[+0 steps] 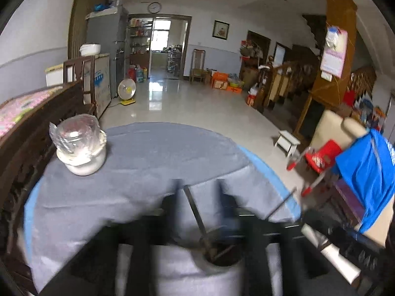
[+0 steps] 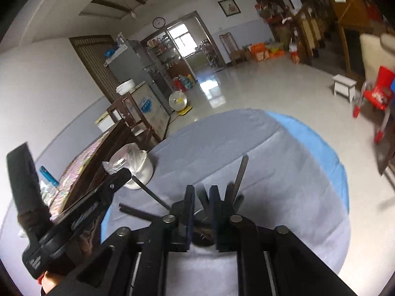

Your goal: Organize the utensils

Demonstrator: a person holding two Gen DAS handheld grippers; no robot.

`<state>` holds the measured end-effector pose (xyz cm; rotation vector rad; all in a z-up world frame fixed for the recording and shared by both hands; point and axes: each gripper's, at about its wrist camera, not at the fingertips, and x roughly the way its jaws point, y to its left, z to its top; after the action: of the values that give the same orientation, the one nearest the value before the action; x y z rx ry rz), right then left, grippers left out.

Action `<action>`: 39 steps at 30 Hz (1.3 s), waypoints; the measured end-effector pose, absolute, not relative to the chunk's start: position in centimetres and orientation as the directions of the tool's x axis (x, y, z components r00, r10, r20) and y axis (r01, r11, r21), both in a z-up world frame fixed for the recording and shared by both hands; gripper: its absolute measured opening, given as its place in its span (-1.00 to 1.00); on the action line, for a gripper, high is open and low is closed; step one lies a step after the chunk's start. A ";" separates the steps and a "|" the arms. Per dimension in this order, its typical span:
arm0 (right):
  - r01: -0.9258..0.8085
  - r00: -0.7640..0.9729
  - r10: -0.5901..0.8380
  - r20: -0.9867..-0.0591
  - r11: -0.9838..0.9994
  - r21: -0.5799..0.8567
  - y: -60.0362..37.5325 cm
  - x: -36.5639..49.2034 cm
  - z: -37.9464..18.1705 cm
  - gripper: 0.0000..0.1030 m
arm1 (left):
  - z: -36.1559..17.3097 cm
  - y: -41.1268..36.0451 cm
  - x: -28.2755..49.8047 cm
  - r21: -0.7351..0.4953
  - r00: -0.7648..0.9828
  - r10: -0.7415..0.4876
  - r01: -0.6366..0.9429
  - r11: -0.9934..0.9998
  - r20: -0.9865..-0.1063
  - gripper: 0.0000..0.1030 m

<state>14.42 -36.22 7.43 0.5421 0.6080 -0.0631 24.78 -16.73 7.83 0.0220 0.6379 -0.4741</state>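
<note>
Both fingers released; dark utensils (image 1: 195, 212), blurred, seemingly stand in cup (image 1: 223, 251) between left fingers (image 1: 172, 197).

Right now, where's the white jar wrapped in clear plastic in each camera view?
Left wrist view: the plastic-wrapped white jar stands at left of centre, on the grey tablecloth near the table's left edge.
Right wrist view: the jar is lower left of centre, partly behind the left gripper.
Shared landmark: the round wall clock above the doorway.
</note>
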 end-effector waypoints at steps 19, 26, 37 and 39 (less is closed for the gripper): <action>0.152 0.876 0.070 -0.477 0.898 0.412 -28.7 0.6 6.8 0.51 | 7.6 -7.1 9.0 0.189 0.846 -0.123 0.254 0.948 -0.519 0.70; 0.163 0.864 0.021 -0.502 0.934 0.319 -25.6 -2.1 6.9 0.51 | 7.8 -5.0 6.7 0.195 0.861 -0.071 0.194 0.962 -0.503 0.82; 0.171 0.879 -0.044 -0.474 0.958 0.229 -21.9 -2.9 6.2 0.51 | 7.1 -2.8 6.2 0.198 0.862 -0.035 0.155 0.968 -0.506 0.86; 0.170 0.880 -0.047 -0.473 0.960 0.222 -21.5 -3.0 6.0 0.51 | 7.0 -2.2 5.9 0.192 0.861 -0.030 0.147 0.970 -0.507 0.86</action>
<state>-2.96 -21.51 6.04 0.2625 0.4832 -0.1144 5.94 -2.18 7.05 0.2289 0.5261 -0.0934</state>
